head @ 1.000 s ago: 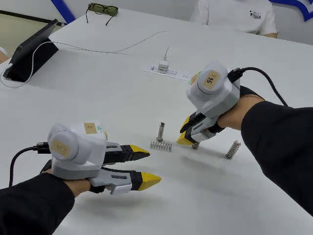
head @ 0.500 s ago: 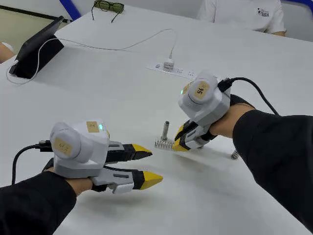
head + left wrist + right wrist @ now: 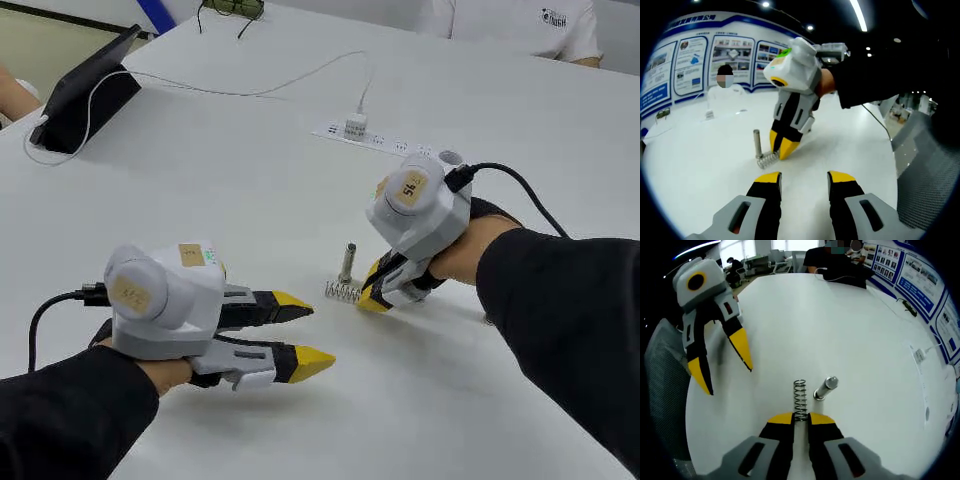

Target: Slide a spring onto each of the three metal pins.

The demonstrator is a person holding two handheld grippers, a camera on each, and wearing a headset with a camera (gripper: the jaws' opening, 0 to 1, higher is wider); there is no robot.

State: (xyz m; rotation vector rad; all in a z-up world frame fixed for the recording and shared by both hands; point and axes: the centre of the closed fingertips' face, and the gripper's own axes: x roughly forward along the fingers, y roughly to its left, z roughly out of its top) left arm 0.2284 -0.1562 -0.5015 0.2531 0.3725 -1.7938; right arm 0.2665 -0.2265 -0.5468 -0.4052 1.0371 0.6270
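Head view: left gripper (image 3: 312,332) low over white table (image 3: 250,180), jaws wide apart, nothing between them. Right gripper (image 3: 372,300) angled tips-down at table, meeting one end of spring (image 3: 342,291). Spring lies flat, just beside base of upright pin (image 3: 348,262).

Left gripper view: own jaws spread. Spring and pin well ahead, right gripper's yellow tips on spring's end.

Right gripper view: jaws drawn near together, pinching spring's near end. Spring runs straight ahead, pin just right of it.
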